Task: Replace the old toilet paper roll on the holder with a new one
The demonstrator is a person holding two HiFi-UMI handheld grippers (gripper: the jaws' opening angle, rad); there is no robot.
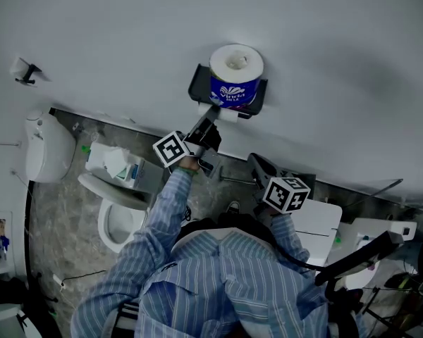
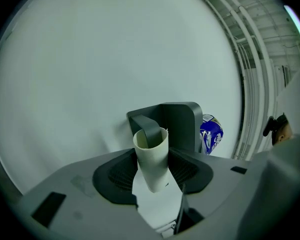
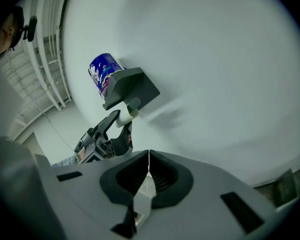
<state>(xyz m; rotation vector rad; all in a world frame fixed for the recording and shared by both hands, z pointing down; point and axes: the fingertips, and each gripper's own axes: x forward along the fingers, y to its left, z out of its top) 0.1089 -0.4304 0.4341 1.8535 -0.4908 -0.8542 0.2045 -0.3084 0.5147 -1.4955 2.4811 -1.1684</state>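
A dark holder (image 1: pixel 197 83) is fixed to the white wall. On its top shelf stands a new roll (image 1: pixel 235 76) in a blue wrapper. Under the shelf, the empty cardboard tube (image 2: pixel 152 156) hangs tilted on the holder's arm (image 2: pixel 149 126). My left gripper (image 2: pixel 152 173) reaches up to it, and its pads sit against both sides of the tube. In the head view that gripper (image 1: pixel 213 118) is just below the holder. My right gripper (image 3: pixel 149 158) is shut with nothing in it. It hangs back, lower and to the right (image 1: pixel 257 162), and points at the wall.
A toilet (image 1: pixel 116 220) stands below at the left with a tissue pack (image 1: pixel 113 162) on its cistern. A white container (image 1: pixel 46 146) sits further left. A white box (image 1: pixel 317 224) and a black stand (image 1: pixel 359 255) are at the right.
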